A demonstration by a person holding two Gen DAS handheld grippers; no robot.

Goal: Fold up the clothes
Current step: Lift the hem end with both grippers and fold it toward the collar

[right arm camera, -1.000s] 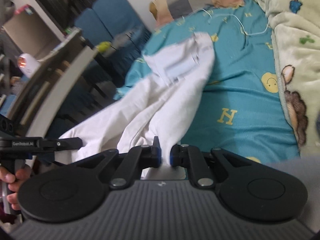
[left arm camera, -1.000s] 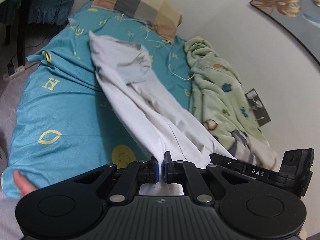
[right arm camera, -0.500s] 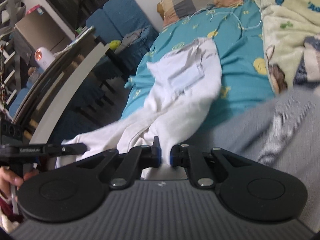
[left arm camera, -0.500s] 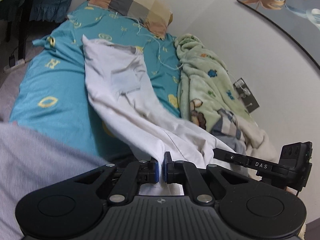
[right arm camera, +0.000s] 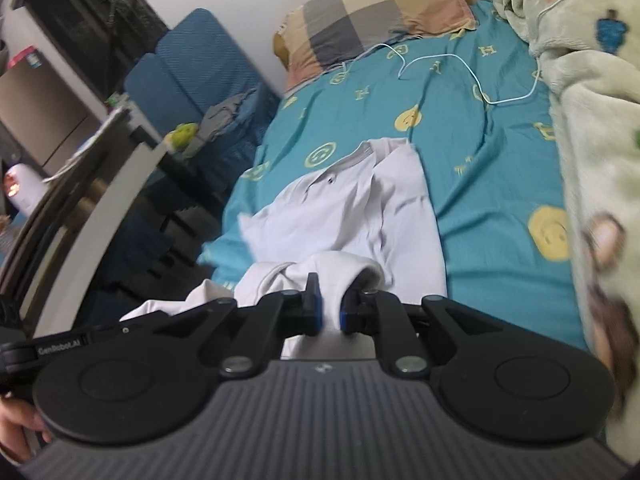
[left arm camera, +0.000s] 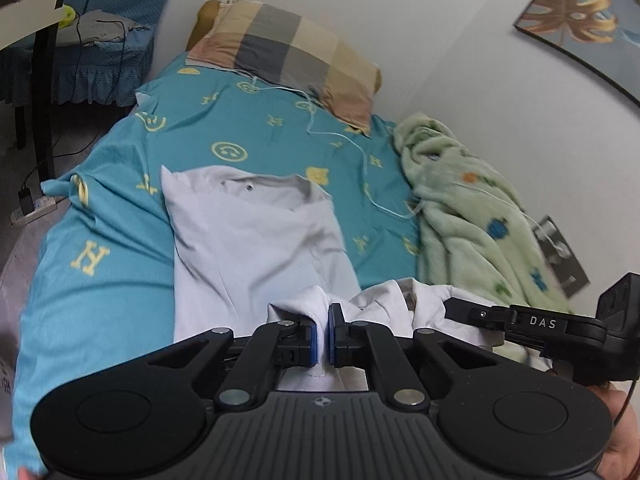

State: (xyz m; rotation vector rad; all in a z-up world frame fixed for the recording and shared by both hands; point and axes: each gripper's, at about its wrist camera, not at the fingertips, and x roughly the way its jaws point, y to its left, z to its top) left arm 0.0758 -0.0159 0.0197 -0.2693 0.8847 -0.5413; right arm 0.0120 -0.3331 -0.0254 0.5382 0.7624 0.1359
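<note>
On the bed [left arm camera: 120,248], over the teal patterned sheet, a pale grey-white shirt [left arm camera: 248,236] is laid lengthwise, its collar end toward the checked pillow [left arm camera: 296,52] and its near end gathered up at the foot. The left tool [left arm camera: 323,334] is seen clamped on a fold of that near edge, the blue pads pressed together with cloth between them. The right tool [right arm camera: 329,312] is also closed on the fabric, though a thicker bunch is held, so its pads stand a little apart around it. The two tools are held just beside each other, each visible in the other's view, which suggests the hem is being carried as one edge so it stays level. The upper shirt lies fairly flat, with one side already turned inward near the collar. It is judged that a lengthwise fold is in hand, the raised hem likely meant for the collar end. A green fleece blanket [left arm camera: 472,216] lies alongside by the wall, and a thin white cable [right arm camera: 460,76] crosses the sheet beyond the collar; either could be caught if the cloth is swung wide.
</note>
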